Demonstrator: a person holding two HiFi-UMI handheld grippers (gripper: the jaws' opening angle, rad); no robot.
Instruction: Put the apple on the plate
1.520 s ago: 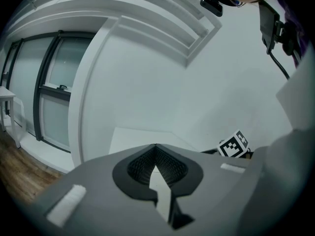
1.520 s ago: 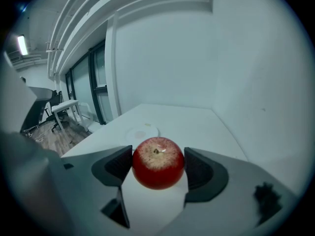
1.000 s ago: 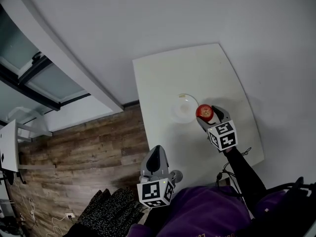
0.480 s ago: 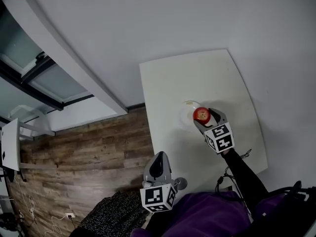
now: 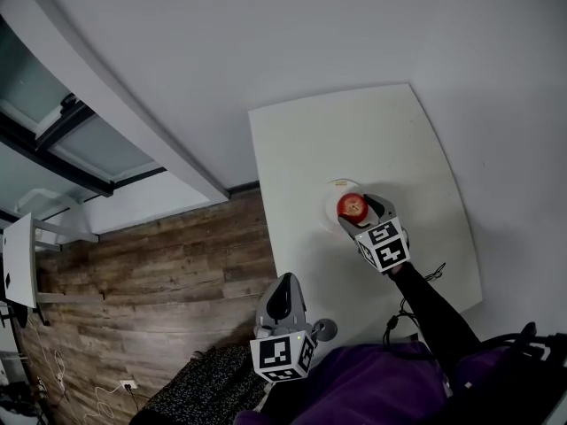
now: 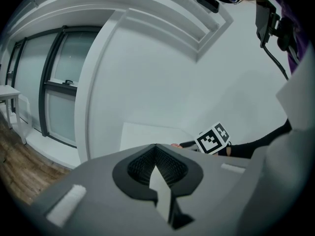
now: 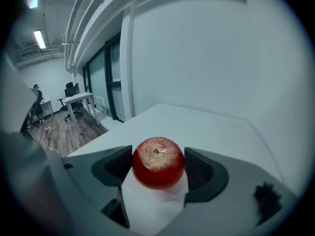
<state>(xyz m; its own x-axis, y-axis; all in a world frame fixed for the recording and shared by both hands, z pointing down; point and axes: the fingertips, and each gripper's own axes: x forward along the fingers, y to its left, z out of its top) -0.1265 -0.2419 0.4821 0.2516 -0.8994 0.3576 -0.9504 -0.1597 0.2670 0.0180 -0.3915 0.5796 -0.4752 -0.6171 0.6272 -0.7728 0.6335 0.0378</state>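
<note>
While ribbed jaws pinch it, glossy round apple (image 7: 158, 162) overlies plate (image 5: 330, 189).

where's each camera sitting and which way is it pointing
Head view: on the person's head, facing steeply down at the table; left gripper, right gripper and sleeve show.
Left gripper view: on the left gripper, looking along its shut jaws toward the table; right gripper's marker cube shows.
Right gripper view: on the right gripper, looking along jaws shut on the apple, across the table.
Shared: the apple, in head and right gripper views.
</note>
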